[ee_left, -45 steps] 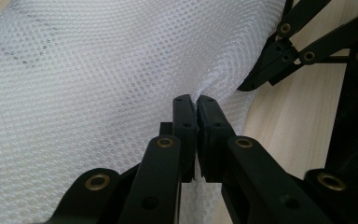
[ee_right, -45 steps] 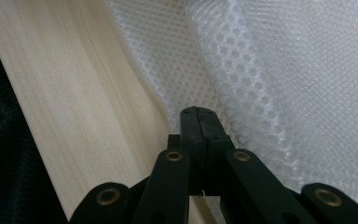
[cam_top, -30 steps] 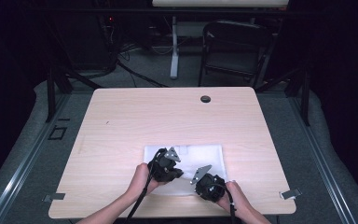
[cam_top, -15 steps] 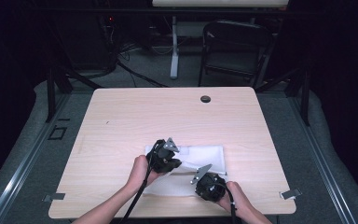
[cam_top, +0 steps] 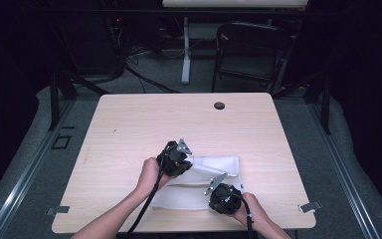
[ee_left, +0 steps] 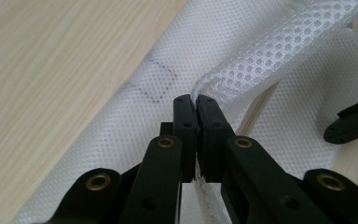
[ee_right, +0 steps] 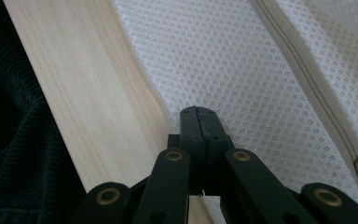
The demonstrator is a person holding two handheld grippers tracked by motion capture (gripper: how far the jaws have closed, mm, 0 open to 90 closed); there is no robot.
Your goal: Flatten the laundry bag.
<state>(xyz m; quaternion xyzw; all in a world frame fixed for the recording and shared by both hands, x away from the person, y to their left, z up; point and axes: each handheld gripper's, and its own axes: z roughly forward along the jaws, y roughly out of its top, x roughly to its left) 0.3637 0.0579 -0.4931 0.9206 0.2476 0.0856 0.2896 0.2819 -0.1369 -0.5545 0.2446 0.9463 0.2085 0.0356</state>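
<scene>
Black tools, brass screws, grey plates, cables

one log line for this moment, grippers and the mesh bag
left gripper: shut on mesh bag edge, lifted | right gripper: shut on mesh bag near edge | zipper: visible | table: wood

Table brightly lit from above — surroundings dark; close views slightly soft, no glare.

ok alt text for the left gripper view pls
Two black fingers pressed shut on a raised fold of a white mesh bag, which lies across a pale wooden table. The other gripper's dark tip shows at the right edge.
</scene>
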